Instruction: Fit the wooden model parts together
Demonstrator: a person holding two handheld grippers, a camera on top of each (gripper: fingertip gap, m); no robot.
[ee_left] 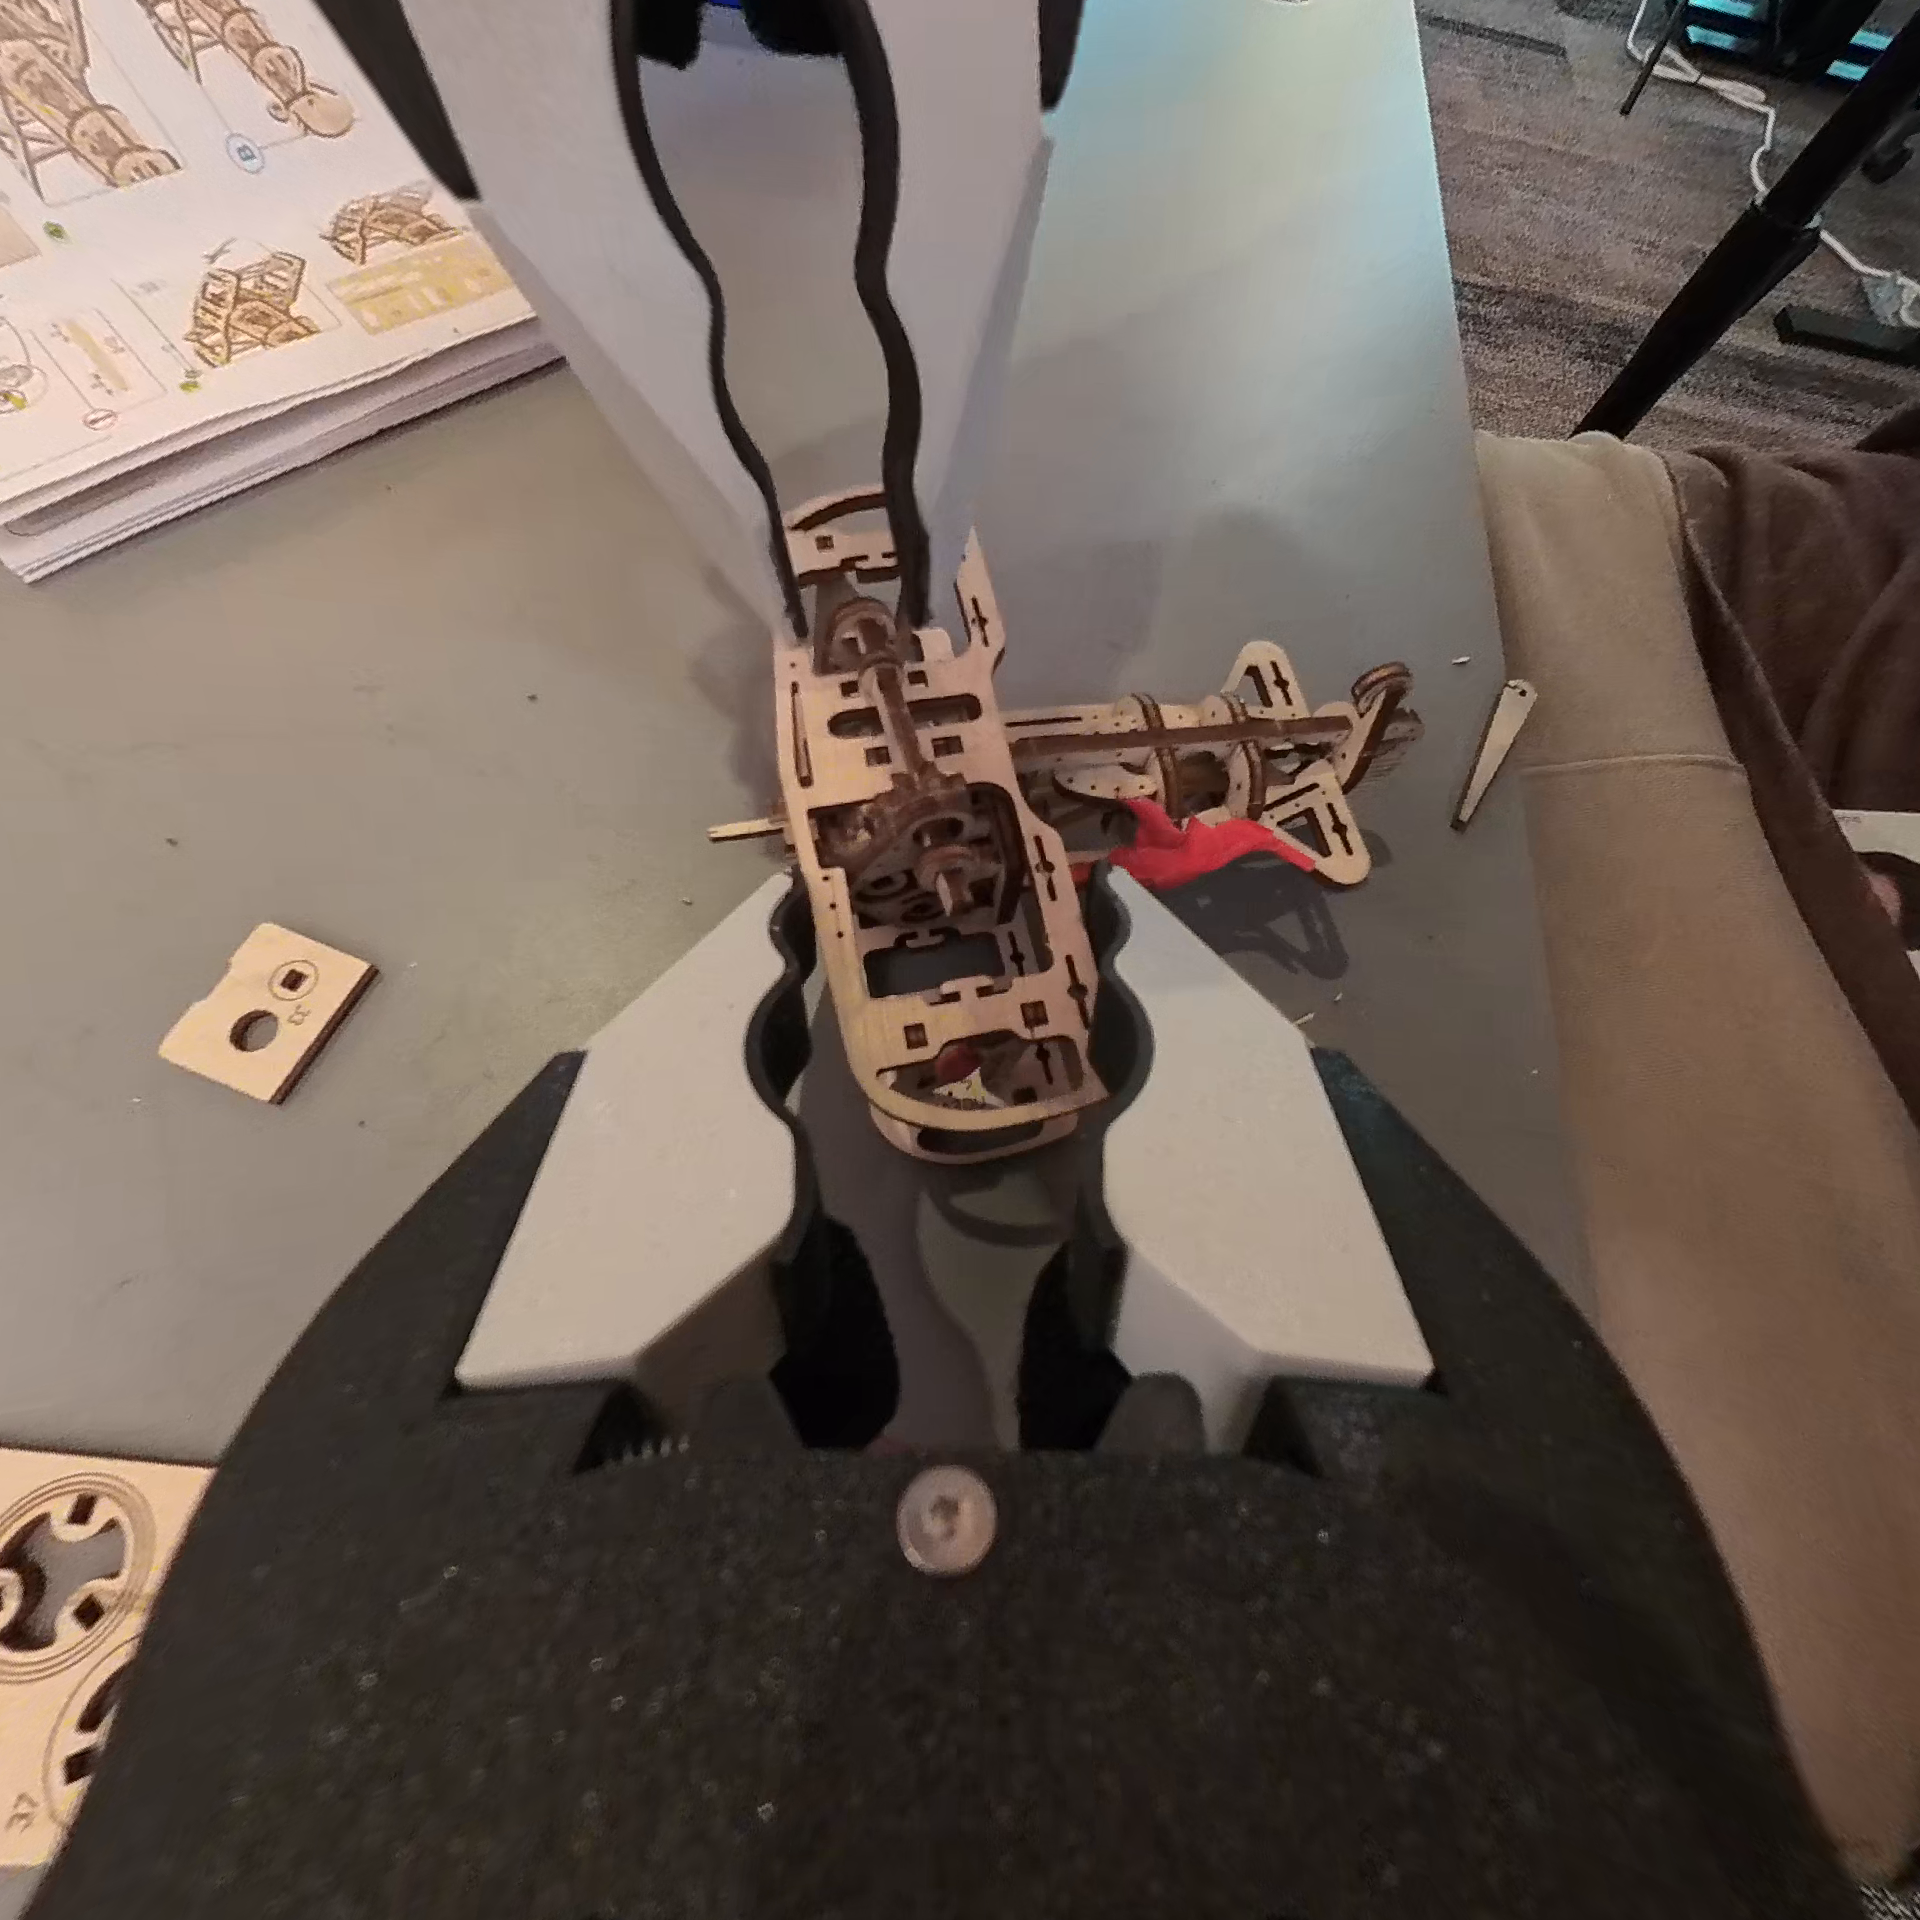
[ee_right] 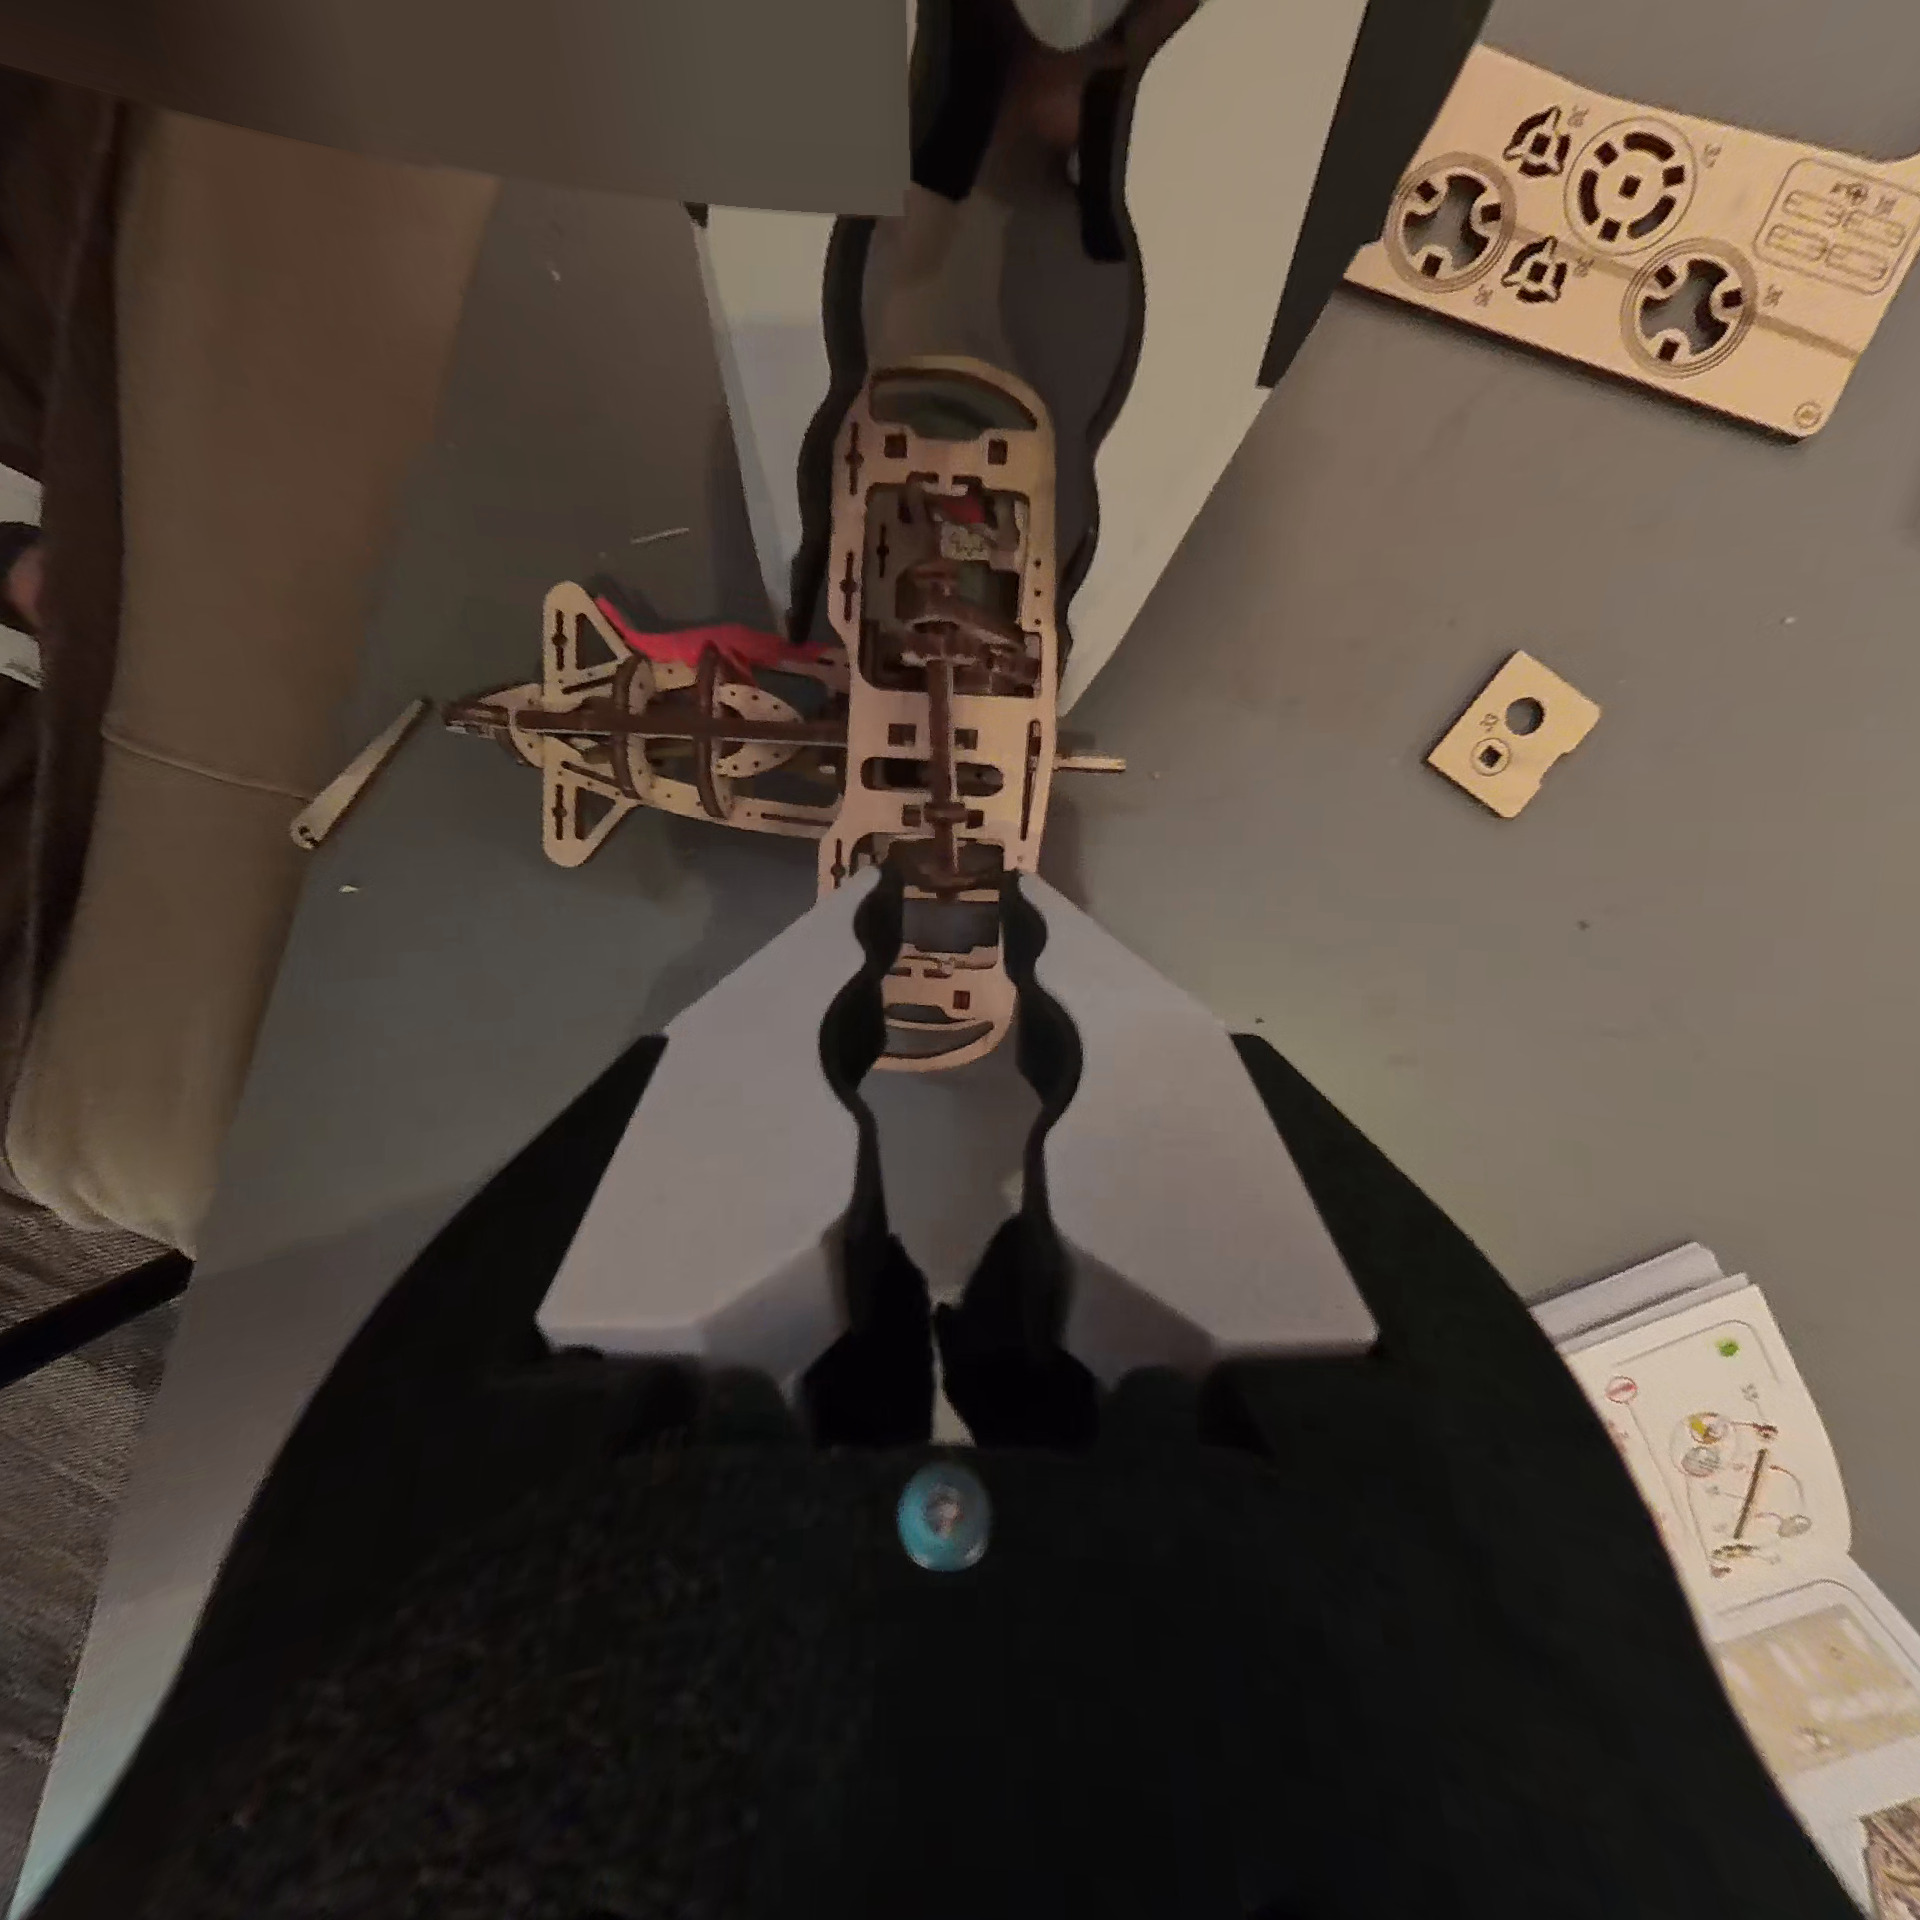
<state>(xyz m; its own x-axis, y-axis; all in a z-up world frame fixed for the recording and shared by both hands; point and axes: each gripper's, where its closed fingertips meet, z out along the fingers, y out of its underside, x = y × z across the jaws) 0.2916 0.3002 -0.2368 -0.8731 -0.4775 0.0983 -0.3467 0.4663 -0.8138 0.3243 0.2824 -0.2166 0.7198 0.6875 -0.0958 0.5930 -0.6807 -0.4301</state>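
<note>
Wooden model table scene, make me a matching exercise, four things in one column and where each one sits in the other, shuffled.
Things:
1. wooden model frame
2. small square wooden piece
3. instruction booklet
4. red piece

Places:
A. flat and alone on the grey table
B. tucked against the tail section
C. held at both ends between the left gripper and right gripper
D. open at the table's edge

Pairs: 1-C, 2-A, 3-D, 4-B

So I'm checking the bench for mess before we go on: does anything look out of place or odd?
Mostly tidy. A red scrap lies wedged under the wooden model, unlike any wooden part. Loose bits lie apart: a small square plate, a thin wedge near the table edge, and scattered splinters.
</note>
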